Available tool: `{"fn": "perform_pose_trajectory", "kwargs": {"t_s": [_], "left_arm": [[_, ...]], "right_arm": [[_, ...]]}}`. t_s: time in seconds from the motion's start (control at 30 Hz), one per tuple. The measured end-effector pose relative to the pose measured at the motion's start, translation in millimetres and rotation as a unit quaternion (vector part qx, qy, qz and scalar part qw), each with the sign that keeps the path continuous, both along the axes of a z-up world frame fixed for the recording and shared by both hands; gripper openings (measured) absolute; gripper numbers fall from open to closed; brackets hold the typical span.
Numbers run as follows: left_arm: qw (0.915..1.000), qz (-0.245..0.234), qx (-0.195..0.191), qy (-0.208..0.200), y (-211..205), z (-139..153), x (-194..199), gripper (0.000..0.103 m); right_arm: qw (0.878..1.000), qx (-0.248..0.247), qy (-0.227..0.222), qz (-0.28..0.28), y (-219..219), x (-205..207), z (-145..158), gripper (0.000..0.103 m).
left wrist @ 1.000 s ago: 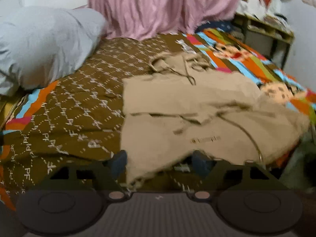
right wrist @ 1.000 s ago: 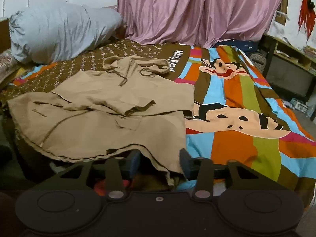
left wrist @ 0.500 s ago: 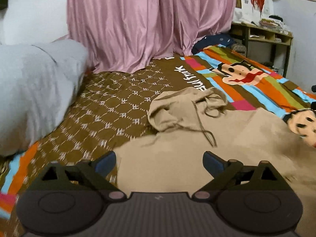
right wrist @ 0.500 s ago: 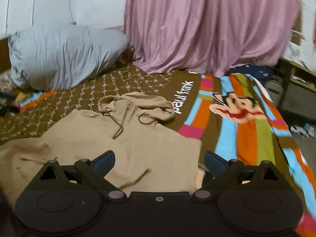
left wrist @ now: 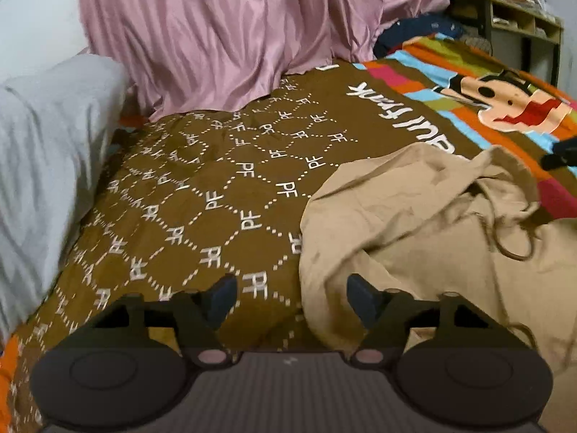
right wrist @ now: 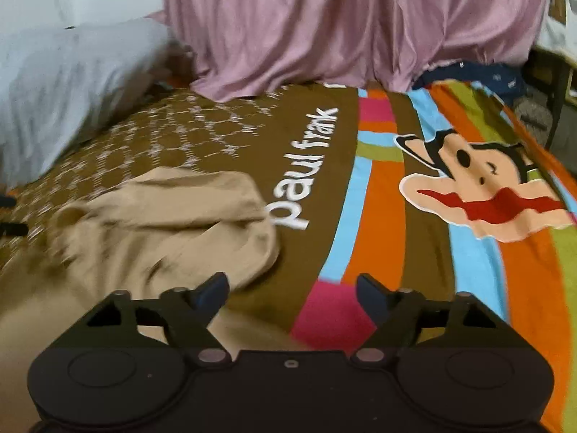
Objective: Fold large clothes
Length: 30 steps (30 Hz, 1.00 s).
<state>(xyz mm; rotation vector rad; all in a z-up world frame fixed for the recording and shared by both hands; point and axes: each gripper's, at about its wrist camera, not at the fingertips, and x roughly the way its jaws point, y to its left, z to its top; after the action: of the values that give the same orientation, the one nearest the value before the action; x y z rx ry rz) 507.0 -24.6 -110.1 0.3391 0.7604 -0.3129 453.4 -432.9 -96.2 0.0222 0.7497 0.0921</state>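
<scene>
My left claw [left wrist: 290, 297], closing on nothing, straddles the tan cotton hoodie's [left wrist: 414, 238] left edge; my right claw [right wrist: 292, 294], closing empty, seems just off its right edge.

The right gripper [right wrist: 292, 288] hangs over the bedspread [right wrist: 360, 216], jaws closing with nothing between them. The tan hoodie [right wrist: 173, 227] lies just left, its hood beside the white lettering [right wrist: 306, 166].

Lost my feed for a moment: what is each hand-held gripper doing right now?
Left hand-held gripper: jaws closing, nothing gripped; tan hoodie edge between them.
Right hand-held gripper: jaws closing, nothing held, over the bedspread.
</scene>
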Motion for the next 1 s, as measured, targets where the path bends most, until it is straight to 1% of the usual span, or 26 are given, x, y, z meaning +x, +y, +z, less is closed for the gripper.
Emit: {"fn": "perform_pose_trajectory", "kwargs": {"t_s": [0.03,0.1,0.13,0.17,0.2,0.23,0.27,0.3,0.33,0.37,0.4,0.43,0.47,0.5,0.53,0.57,0.6,0.63,0.7,0.77,0.83,0.9,0.97,1.0], "left_arm": [[0.9999,-0.010,0.000,0.005,-3,-4,5,0.065],[0.9993,-0.033,0.013,0.015,-10,-11,13,0.050],[0.9988,-0.039,0.022,0.019,-14,-14,15,0.030],[0.9986,-0.040,0.027,0.021,-15,-16,17,0.006],[0.9989,-0.034,0.028,0.016,-16,-16,17,0.005],[0.9996,-0.023,0.018,0.001,-14,-14,14,0.003],[0.9998,-0.014,0.006,-0.012,-11,-9,11,0.003],[0.9996,-0.002,-0.009,-0.027,-6,-4,7,0.003],[0.9983,0.013,-0.030,-0.049,2,4,3,0.002],[0.9955,0.027,-0.051,-0.075,9,12,-3,0.002],[0.9909,0.037,-0.081,-0.100,18,21,-12,0.002],[0.9863,0.040,-0.111,-0.116,27,28,-20,0.002],[0.9823,0.043,-0.129,-0.129,33,31,-31,0.002],[0.9799,0.038,-0.133,-0.144,37,32,-43,0.002],[0.9782,0.025,-0.129,-0.161,40,29,-59,0.002],[0.9782,0.012,-0.123,-0.167,43,27,-70,0.002],[0.9794,-0.004,-0.110,-0.170,44,21,-83,0.002],[0.9808,-0.018,-0.091,-0.172,43,17,-92,0.002],[0.9826,-0.043,-0.034,-0.177,36,2,-109,0.002],[0.9842,-0.052,0.007,-0.169,26,-13,-115,0.002],[0.9864,-0.052,0.028,-0.153,17,-27,-115,0.002],[0.9871,-0.052,0.047,-0.144,10,-40,-112,0.002],[0.9893,-0.052,0.063,-0.120,3,-53,-103,0.002],[0.9908,-0.054,0.072,-0.100,0,-60,-97,0.002]], "right_arm": [[1.000,0.004,0.003,-0.002,1,16,-7,0.070],[1.000,0.010,0.009,0.000,6,45,-20,0.067],[1.000,0.011,0.013,0.003,9,57,-26,0.063],[1.000,0.011,0.018,0.005,13,67,-31,0.059],[1.000,0.013,0.023,0.007,18,75,-36,0.054],[0.999,0.012,0.028,0.012,22,81,-40,0.035],[0.999,0.008,0.032,0.015,28,84,-41,0.006],[1.000,0.002,0.029,0.013,33,82,-41,0.004],[1.000,-0.003,0.010,0.012,37,77,-37,0.004],[1.000,-0.007,-0.012,0.014,39,70,-30,0.003],[0.999,-0.011,-0.036,0.011,41,62,-21,0.003],[0.998,-0.001,-0.059,0.007,39,52,-11,0.003],[0.996,0.021,-0.083,0.002,35,42,0,0.003],[0.994,0.037,-0.101,0.005,32,31,10,0.003],[0.992,0.038,-0.119,0.015,33,20,17,0.003],[0.990,0.029,-0.137,0.033,35,6,23,0.003],[0.987,0.013,-0.151,0.053,37,-9,26,0.003],[0.986,-0.005,-0.153,0.068,38,-21,26,0.003],[0.984,-0.042,-0.145,0.095,40,-41,18,0.003],[0.981,-0.088,-0.125,0.121,46,-56,4,0.003],[0.976,-0.129,-0.110,0.137,56,-66,-13,0.003],[0.972,-0.163,-0.092,0.141,65,-66,-32,0.003],[0.968,-0.191,-0.078,0.141,72,-63,-50,0.003],[0.967,-0.203,-0.072,0.139,75,-60,-59,0.003]]}}
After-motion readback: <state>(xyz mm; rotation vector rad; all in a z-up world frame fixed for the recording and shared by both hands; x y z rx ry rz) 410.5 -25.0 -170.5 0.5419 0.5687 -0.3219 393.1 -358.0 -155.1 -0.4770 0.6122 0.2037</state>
